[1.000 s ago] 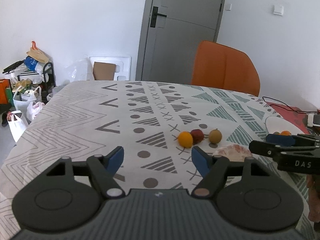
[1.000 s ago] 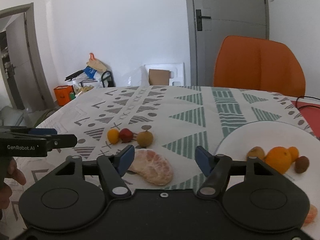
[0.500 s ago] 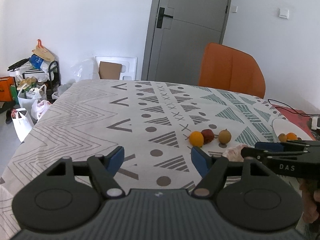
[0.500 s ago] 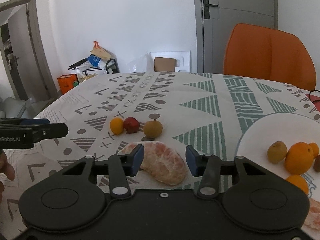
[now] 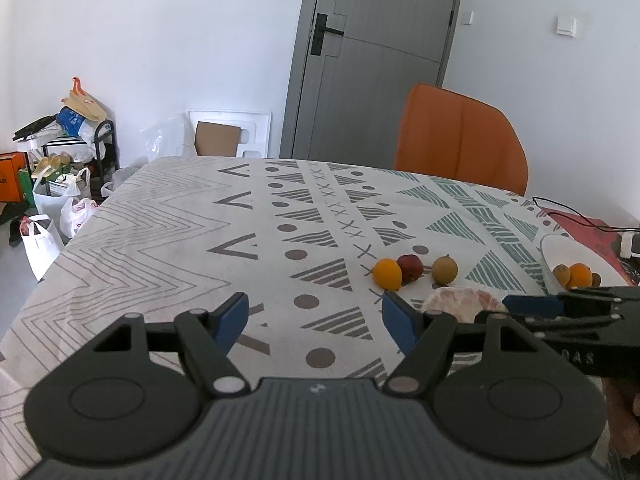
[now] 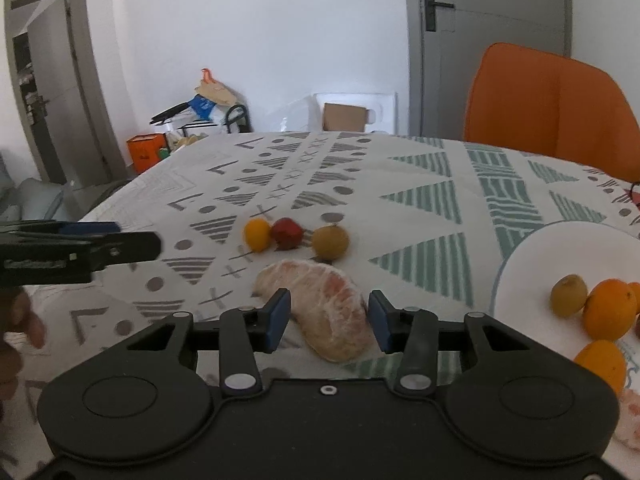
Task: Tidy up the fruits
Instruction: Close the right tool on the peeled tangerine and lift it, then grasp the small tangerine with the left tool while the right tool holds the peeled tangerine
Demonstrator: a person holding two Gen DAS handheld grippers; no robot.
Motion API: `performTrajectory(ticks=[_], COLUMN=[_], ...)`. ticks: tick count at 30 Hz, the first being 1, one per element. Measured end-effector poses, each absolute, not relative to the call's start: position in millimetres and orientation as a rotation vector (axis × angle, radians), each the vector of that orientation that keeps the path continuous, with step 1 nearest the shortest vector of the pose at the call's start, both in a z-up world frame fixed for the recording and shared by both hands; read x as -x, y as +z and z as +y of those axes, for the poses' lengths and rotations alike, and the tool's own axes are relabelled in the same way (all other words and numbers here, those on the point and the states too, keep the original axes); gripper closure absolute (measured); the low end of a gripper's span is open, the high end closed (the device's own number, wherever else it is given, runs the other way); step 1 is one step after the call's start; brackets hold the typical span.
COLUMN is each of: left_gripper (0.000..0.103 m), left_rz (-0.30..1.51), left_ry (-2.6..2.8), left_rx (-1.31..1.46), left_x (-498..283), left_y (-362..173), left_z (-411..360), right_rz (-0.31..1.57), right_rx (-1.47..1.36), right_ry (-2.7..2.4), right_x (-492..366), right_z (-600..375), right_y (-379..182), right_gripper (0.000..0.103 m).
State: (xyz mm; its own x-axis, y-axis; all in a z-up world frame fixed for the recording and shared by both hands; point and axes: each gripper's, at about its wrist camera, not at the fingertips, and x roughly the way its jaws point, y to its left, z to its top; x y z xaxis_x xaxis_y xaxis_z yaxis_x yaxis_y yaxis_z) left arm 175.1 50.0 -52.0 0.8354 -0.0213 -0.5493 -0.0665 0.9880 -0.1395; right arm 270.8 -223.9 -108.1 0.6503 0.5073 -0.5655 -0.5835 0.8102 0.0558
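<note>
A peeled citrus segment (image 6: 320, 304) lies on the patterned tablecloth, and my right gripper (image 6: 328, 314) straddles its near end. Its jaws are closing, and a sliver of cloth still shows beside the left pad (image 6: 280, 314). Beyond the segment sit a small orange fruit (image 6: 257, 234), a red fruit (image 6: 287, 233) and a brownish round fruit (image 6: 330, 242) in a row. A white plate (image 6: 560, 248) at the right holds several fruits. My left gripper (image 5: 314, 312) hovers open over bare cloth, left of the segment (image 5: 460, 308), with nothing between its fingers.
An orange chair (image 5: 460, 144) stands at the table's far side in front of a grey door (image 5: 376, 52). A black cable (image 5: 576, 216) and a red mat lie at the right edge. Bags and a rack (image 5: 60, 168) crowd the floor to the left.
The right gripper's jaws have narrowed around the peeled segment, and it has shifted so the segment now sits between them. The left gripper has kept its opening.
</note>
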Motion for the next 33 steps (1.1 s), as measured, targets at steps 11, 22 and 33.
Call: performTrajectory(ticks=[11, 22, 33], left_gripper=[0.030, 0.030, 0.030], left_rz=[0.590, 0.598, 0.601], left_ry=[0.028, 0.028, -0.002], left_rx=[0.161, 0.156, 0.125], left_x=[-177.5, -179.3, -193.6], left_y=[-56.8, -57.9, -57.1], left_z=[50.8, 50.7, 38.0], right_rz=[0.596, 0.580, 0.548], right_rx=[0.185, 0.225, 0.174], right_ry=[0.622, 0.622, 0.599], right_x=[-277.8, -282.7, -275.9], right_z=[-214.0, -204.0, -222.8], right_y=[-113.4, -117.5, -104.8], right_gripper=[0.059, 0.064, 0.066])
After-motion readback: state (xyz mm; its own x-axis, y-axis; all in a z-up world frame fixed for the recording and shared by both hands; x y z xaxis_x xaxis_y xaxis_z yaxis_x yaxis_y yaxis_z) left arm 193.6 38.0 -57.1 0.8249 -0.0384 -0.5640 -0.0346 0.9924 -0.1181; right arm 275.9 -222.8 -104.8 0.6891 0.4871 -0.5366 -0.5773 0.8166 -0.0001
